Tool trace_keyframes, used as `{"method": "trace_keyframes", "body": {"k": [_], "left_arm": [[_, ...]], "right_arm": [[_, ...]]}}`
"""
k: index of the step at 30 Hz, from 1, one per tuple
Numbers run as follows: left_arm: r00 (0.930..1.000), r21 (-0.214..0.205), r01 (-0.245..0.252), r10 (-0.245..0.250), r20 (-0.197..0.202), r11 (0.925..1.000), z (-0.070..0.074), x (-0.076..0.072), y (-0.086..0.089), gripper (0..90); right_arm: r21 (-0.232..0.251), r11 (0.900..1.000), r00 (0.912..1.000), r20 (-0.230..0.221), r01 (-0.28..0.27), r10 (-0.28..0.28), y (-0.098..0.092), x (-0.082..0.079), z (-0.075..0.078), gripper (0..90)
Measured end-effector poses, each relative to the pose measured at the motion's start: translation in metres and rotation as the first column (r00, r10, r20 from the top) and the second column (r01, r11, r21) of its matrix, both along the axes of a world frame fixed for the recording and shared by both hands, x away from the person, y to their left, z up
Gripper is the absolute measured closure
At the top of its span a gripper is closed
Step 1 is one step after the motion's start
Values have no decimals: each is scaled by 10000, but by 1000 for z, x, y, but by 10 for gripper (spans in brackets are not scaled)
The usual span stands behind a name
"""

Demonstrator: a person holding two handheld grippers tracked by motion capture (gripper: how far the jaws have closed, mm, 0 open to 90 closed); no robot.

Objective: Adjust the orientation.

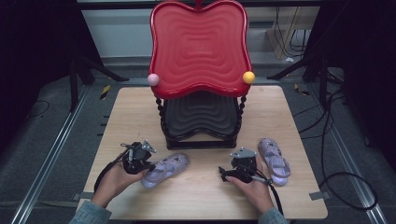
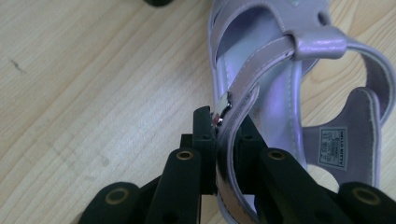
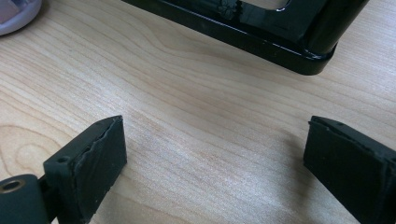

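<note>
The left gripper (image 2: 217,140) is clamped on the side strap of the sandal (image 1: 164,169) at seven o'clock from the rack (image 1: 201,121). A lift onto a shelf is probably called for. The right gripper (image 3: 212,154) is held wide open, empty.

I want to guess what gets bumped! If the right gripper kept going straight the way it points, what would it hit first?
Probably the black base of the two-tier stand. The right gripper is open over bare table, and that frame lies straight ahead. How far off is hard to judge.
</note>
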State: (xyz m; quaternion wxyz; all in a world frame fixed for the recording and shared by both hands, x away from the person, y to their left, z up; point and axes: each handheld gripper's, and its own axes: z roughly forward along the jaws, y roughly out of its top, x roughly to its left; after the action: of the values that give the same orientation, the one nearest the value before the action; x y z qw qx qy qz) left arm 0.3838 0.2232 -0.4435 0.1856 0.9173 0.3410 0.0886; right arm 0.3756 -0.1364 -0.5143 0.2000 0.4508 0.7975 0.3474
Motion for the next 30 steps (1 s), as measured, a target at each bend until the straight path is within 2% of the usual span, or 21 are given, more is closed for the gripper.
{"method": "trace_keyframes", "body": {"k": [3,7,9,11,16,19,20,23,27,30], "left_arm": [[10000,109,20,-19,-87,9999,-4,-2,1,825],[9999,606,111,-108,-56,9981,-8,-6,-1,818],[9999,589,114,-113,-36,9982,-7,-6,-2,810],[9999,655,99,-105,87,9978,-4,-9,-3,729],[9950,559,-83,27,996,9984,19,-24,-7,615],[9935,446,-35,-16,1139,9990,28,-31,-7,615],[9928,346,58,-99,1195,9994,33,-38,-8,615],[9936,210,355,-376,1066,9991,35,-44,-11,611],[9920,449,657,-701,1047,9968,34,-53,-20,588],[9924,489,911,-947,786,9946,28,-54,-27,590]], "right_arm": [[1,10000,10000,1,-1,1,0,0,0,62],[1,10000,10000,0,0,0,0,0,0,62],[0,10000,10000,2,1,-1,0,0,0,62],[0,10000,10000,1,0,0,0,0,0,62],[-21,10000,10000,2,-4,4,0,0,0,62],[-29,10000,10000,5,0,0,0,0,0,61],[-9,10000,10000,-17,18,-18,0,-1,0,62],[-7,10000,10000,-15,18,-18,0,-1,0,61],[-1,10000,10000,-17,19,-19,0,-1,0,62],[0,10000,10000,-17,21,-21,0,-1,0,62]]}}
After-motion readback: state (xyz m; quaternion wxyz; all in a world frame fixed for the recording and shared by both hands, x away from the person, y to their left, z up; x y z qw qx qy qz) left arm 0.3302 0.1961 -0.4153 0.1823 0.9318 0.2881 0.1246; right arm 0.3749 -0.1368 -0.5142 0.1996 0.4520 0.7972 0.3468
